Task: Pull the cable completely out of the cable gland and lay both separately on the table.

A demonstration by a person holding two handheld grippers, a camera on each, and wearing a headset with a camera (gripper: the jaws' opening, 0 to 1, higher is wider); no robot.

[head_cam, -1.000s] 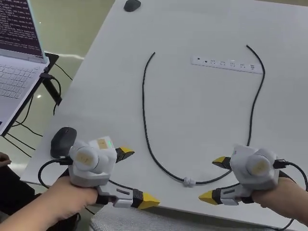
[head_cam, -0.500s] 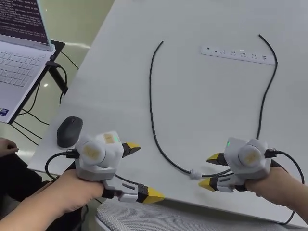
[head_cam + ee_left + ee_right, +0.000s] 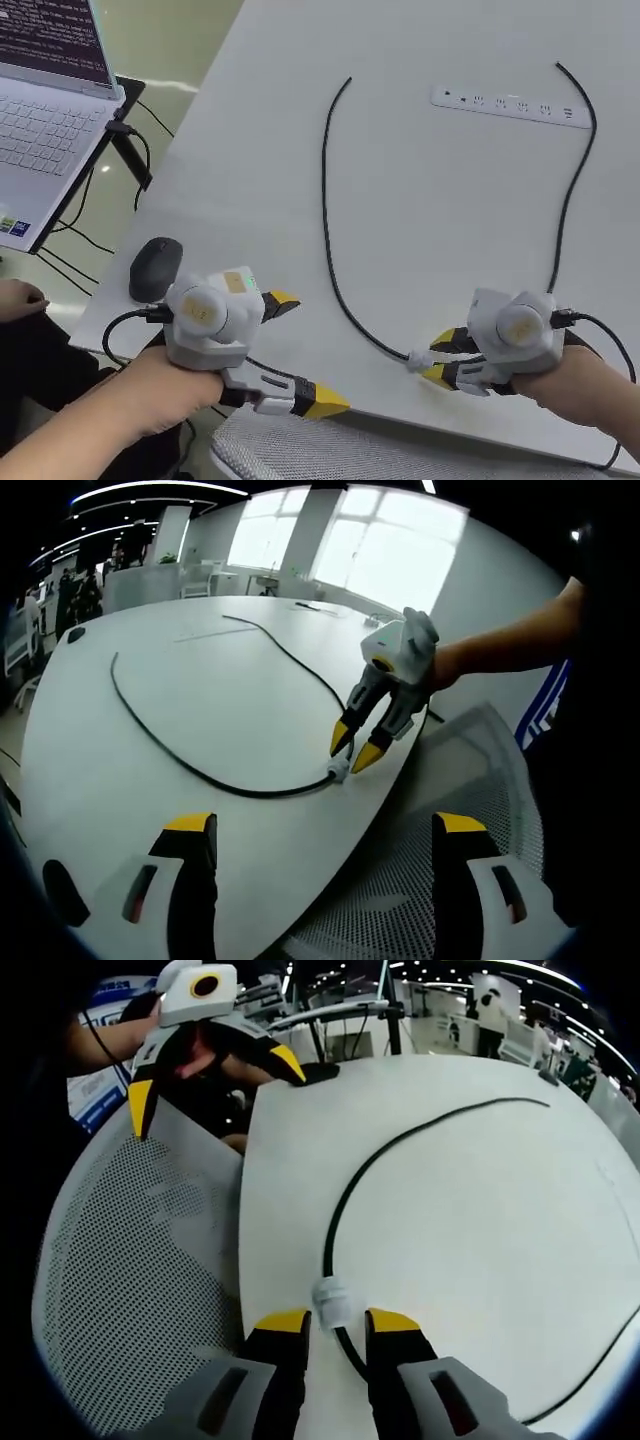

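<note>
One cable (image 3: 325, 200), one cable gland (image 3: 418, 360), one power strip (image 3: 510, 105), one mouse (image 3: 155, 268), one laptop (image 3: 50, 120). Two tongs: left tongs (image 3: 305, 352), right tongs (image 3: 437, 358). Probably one mesh chair seat (image 3: 300, 455).

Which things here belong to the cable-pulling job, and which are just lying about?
Job in hand: black cable; white cable gland threaded on it; right gripper, its jaws either side of the gland; left gripper, open.
Lying about: power strip; computer mouse; laptop.

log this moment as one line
right gripper: open, straddling cable gland | left gripper: open, empty | cable: threaded through gland, on table
</note>
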